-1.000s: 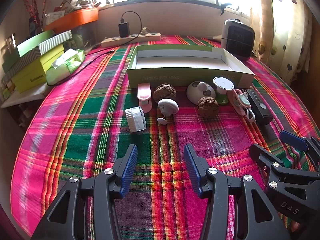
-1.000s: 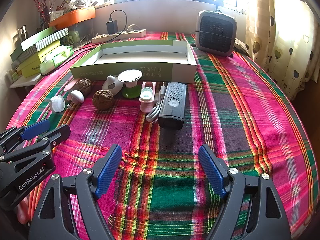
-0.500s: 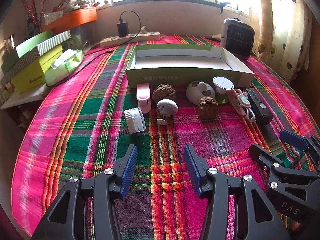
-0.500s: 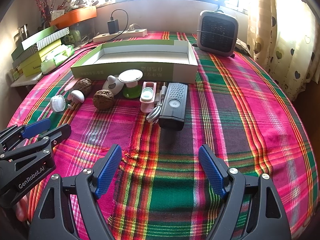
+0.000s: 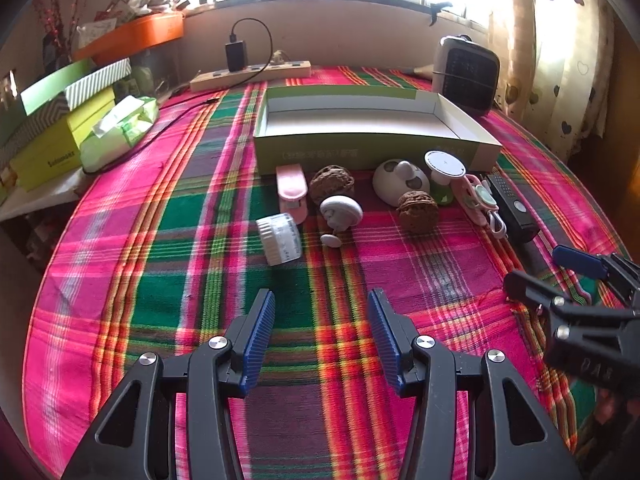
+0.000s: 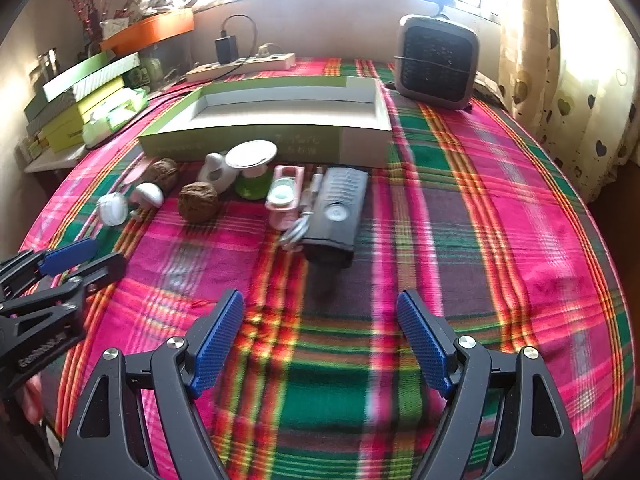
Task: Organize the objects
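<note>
Left gripper (image 5: 320, 334) and right gripper (image 6: 320, 338) both agape, empty, above plaid-clothed counter (image 6: 500, 240) near shallow green cardboard box (image 5: 360, 148).

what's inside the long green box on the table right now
Nothing shows inside the green box: only its bare pale floor and inner walls. The strip of floor right behind its near wall is hidden in both views.

Print on the green box's (image 5: 372, 152) front wall: blurred, illegible. Pink clip (image 6: 136, 170), right wrist view: mostly hidden behind walnut (image 6: 164, 174). Right gripper (image 5: 576, 280), left wrist view: cut off at frame edge. Worktop's (image 6: 500, 240) near edge: hidden behind the jaws.
</note>
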The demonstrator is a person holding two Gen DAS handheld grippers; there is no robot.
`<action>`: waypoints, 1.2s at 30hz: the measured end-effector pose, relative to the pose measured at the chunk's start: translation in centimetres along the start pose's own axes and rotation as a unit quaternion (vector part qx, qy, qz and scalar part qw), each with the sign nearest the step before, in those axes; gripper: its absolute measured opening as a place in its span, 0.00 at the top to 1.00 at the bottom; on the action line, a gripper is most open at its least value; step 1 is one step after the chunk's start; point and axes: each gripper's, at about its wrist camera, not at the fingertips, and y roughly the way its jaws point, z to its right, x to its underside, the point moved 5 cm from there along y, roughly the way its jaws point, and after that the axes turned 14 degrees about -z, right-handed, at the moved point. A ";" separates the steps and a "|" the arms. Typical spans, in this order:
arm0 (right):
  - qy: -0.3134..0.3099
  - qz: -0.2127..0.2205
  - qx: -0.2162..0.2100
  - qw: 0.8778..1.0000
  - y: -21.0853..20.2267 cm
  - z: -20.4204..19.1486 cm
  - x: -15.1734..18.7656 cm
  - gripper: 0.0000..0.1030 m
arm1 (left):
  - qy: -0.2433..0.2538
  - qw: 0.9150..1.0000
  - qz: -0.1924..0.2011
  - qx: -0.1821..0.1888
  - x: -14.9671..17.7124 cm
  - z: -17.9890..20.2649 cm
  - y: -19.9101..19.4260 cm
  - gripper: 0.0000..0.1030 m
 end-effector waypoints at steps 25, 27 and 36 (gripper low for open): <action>0.025 -0.006 -0.002 1.000 0.9 2.7 -3.0 0.52 | -0.049 0.998 -0.014 0.037 -2.9 -3.8 1.0 0.54; 0.023 -0.007 -0.001 1.000 1.1 2.7 -3.2 0.52 | -0.053 0.998 -0.019 0.034 -3.1 -3.9 1.2 0.54; 0.013 -0.010 0.002 1.000 1.7 2.6 -4.2 0.52 | -0.050 0.998 -0.021 0.030 -4.1 -4.1 1.7 0.54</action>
